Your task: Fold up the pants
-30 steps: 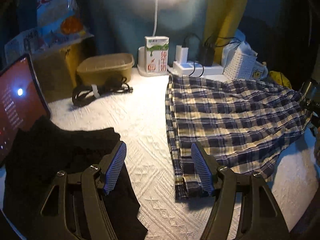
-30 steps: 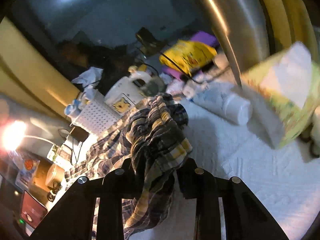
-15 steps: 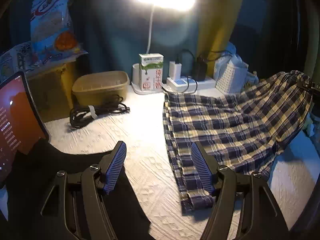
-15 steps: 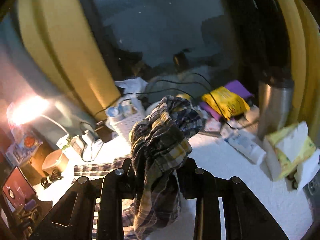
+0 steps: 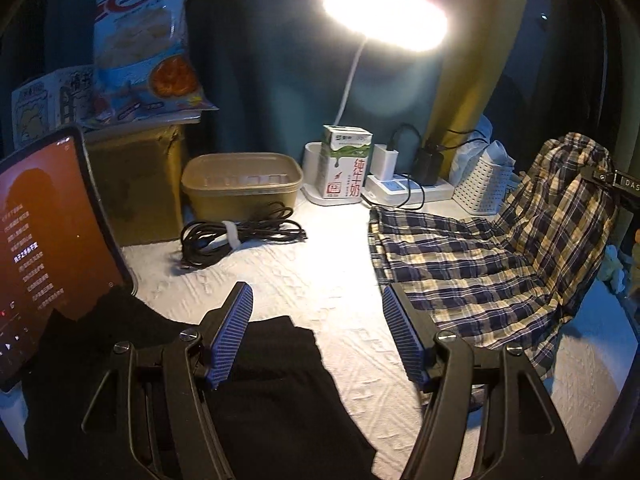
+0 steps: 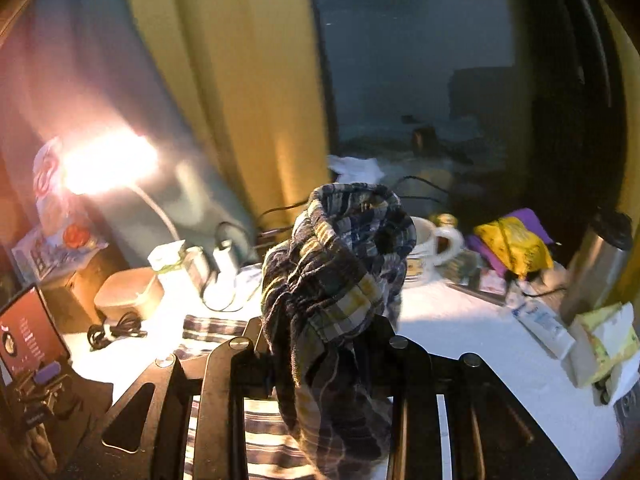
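**Lifting plaid pants off a lamp-lit white tabletop**

Gripping a bunched end of the plaid pants (image 6: 340,280), the right gripper (image 6: 320,364) is clenched on the fabric and holds it above the table; the cloth spills forward over the jaws and hangs down between them. In the left wrist view the same pants (image 5: 480,268) slope from that raised end at the right edge down to the white textured tablecloth (image 5: 312,280), where their other end lies flat near a white power strip (image 5: 404,192).

The left gripper (image 5: 316,340) hovers low over the cloth with its blue-padded jaws spread apart and nothing between them. A black garment (image 5: 280,400) lies beneath it.

A bright desk lamp (image 5: 384,12) lights the back of the table. Under it stand a milk carton (image 5: 346,164), a tan lidded container (image 5: 242,184), a coiled black cable (image 5: 236,236) and a white perforated basket (image 5: 482,184). A tablet (image 5: 44,248) with a reddish screen leans at the left. Yellow and dark teal curtains (image 6: 240,80) hang behind. The right wrist view also shows a white mug (image 6: 432,244), a yellow packet (image 6: 514,244) and a steel flask (image 6: 600,264) on the table's far side.
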Demonstrator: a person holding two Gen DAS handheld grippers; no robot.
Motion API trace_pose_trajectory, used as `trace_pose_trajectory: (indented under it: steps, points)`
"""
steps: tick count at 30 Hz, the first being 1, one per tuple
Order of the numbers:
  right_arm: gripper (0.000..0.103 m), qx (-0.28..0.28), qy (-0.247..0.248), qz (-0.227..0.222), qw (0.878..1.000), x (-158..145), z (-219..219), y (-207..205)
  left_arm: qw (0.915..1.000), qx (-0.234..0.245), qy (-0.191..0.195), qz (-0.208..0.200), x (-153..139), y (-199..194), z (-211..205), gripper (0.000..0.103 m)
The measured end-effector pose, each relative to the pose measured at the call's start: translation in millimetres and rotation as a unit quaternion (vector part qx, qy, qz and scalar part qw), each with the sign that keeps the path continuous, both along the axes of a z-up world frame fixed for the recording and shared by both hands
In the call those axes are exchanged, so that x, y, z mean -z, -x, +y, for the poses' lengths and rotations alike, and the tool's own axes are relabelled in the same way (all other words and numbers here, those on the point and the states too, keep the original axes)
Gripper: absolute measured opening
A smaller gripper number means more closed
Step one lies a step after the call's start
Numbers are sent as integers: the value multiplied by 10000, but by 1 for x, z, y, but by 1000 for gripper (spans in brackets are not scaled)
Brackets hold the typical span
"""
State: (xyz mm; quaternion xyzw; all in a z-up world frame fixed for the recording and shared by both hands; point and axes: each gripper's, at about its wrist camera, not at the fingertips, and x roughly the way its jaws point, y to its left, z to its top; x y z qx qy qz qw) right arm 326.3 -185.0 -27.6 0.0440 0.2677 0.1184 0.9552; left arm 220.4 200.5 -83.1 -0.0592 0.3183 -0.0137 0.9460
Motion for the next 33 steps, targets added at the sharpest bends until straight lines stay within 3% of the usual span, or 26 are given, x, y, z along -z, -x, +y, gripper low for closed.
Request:
trace_pose_trajectory:
  steps: [18, 26, 28, 29, 30, 32, 33]
  points:
    - [31, -903, 527, 508, 9932, 53, 137, -7, 9995, 101, 309, 22, 9, 18, 33, 67]
    - [32, -1376, 803, 1038, 9818, 93, 196, -14, 9992, 129, 365, 113, 10, 18, 37, 67]
    - [39, -1525, 899, 1221, 9766, 105, 207, -15, 9992, 115, 360, 132, 9, 18, 38, 67]
    - [55, -1632, 877, 1316, 9738, 112, 211, -14, 9992, 109, 353, 140, 9, 18, 38, 67]
    - [77, -1730, 808, 1355, 9722, 115, 213, -14, 9993, 98, 339, 153, 8, 18, 38, 67]
    - [89, -1941, 709, 1363, 9689, 117, 218, -9, 9993, 85, 314, 170, 7, 17, 36, 67]
    - [89, -2005, 734, 1350, 9676, 117, 219, -7, 9994, 79, 305, 174, 7, 17, 36, 67]
